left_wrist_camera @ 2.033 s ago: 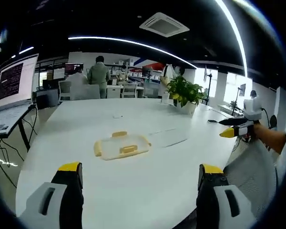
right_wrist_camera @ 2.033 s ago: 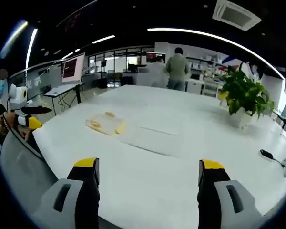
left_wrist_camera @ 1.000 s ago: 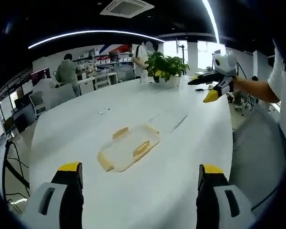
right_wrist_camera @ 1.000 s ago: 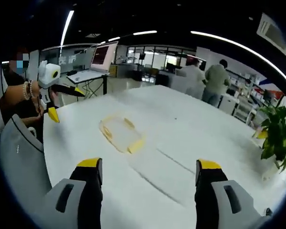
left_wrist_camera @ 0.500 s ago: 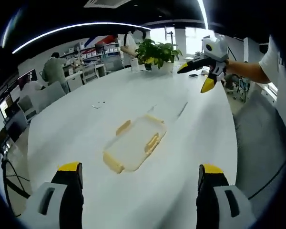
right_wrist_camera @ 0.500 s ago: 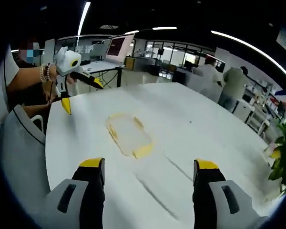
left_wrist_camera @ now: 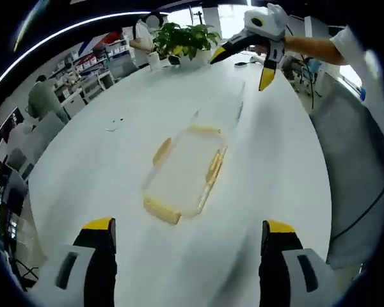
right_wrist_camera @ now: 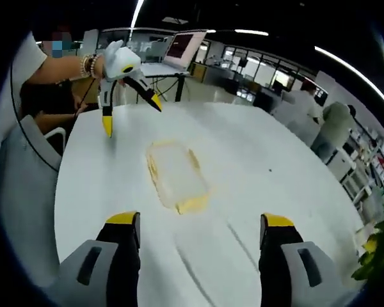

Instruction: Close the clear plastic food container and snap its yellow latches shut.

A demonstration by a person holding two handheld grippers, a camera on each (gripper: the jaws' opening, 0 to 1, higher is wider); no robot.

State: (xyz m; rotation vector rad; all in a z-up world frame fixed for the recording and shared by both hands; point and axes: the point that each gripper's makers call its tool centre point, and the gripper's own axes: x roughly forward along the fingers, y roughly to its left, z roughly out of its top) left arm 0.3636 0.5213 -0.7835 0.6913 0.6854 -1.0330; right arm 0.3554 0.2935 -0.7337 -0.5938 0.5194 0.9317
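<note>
Your left gripper (left_wrist_camera: pixel 184 238) jaws wide, above table's (left_wrist_camera: pixel 83 160) near edge, nothing between them. Clear container (left_wrist_camera: pixel 183 171) flat mid-table just ahead, yellow latches (left_wrist_camera: pixel 162 210) on its sides, path open. Your right gripper (right_wrist_camera: pixel 196 230) wide too, container (right_wrist_camera: pixel 176 174) ahead. Grey chair (left_wrist_camera: pixel 355 160) at edge. Potted plant (left_wrist_camera: pixel 183 39) far end; people (left_wrist_camera: pixel 43 99) beyond.

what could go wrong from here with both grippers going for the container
The clear plastic food container with yellow latches lies loose on the smooth white table, so a one-sided push may slide it rather than snap a latch. Both the left gripper and the right gripper hang open above the table; closing in together, they might collide.
</note>
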